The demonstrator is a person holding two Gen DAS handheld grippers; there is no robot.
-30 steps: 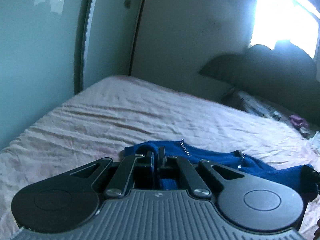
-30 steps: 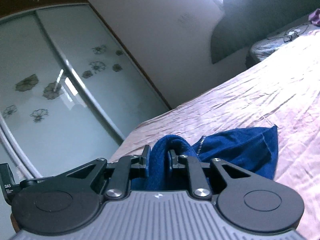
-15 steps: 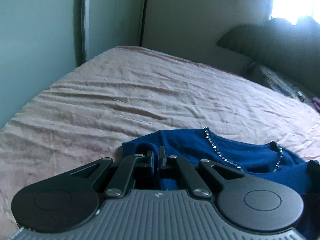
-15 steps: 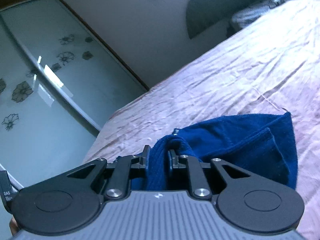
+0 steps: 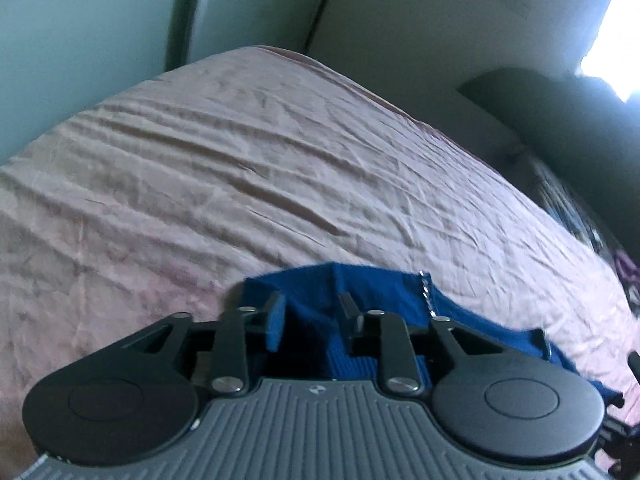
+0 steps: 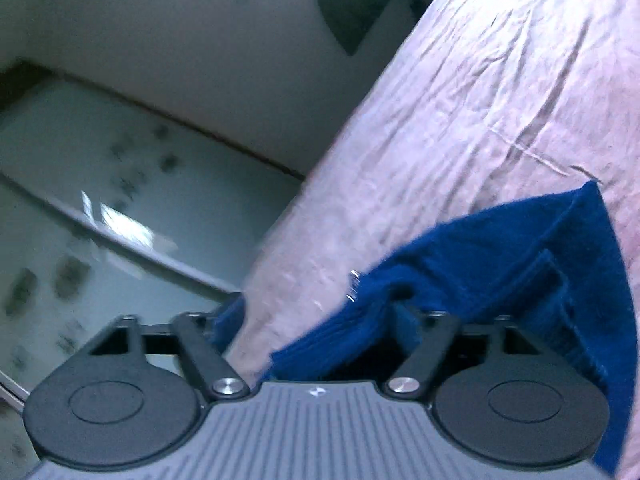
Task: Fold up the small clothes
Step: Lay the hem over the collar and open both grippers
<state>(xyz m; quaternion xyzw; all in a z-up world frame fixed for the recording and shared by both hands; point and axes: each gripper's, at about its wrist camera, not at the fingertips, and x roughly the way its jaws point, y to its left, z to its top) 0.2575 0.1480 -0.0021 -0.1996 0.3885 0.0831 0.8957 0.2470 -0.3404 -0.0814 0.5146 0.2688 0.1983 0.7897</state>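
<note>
Dark blue knit garment (image 5: 360,292) lies on the wrinkled pink bedsheet (image 5: 240,168), bunched between both opening jaws; left gripper (image 5: 310,310) half-wide, right gripper (image 6: 316,320) wide; fabric snagging a pad could drag the fold open

No word, number or brand name can be read in either view. The only sign is a small pale emblem, lower centre of the frame, on the ribbed grey housing of the left gripper (image 5: 309,312); the same emblem sits lower centre of the frame on the housing of the right gripper (image 6: 316,320). In both views it is too small to make out. Dark blurred flower shapes on the glass wardrobe door (image 6: 72,248), at the left of the right wrist view, are decoration and carry no lettering. The round black caps on each housing bear no print.
</note>
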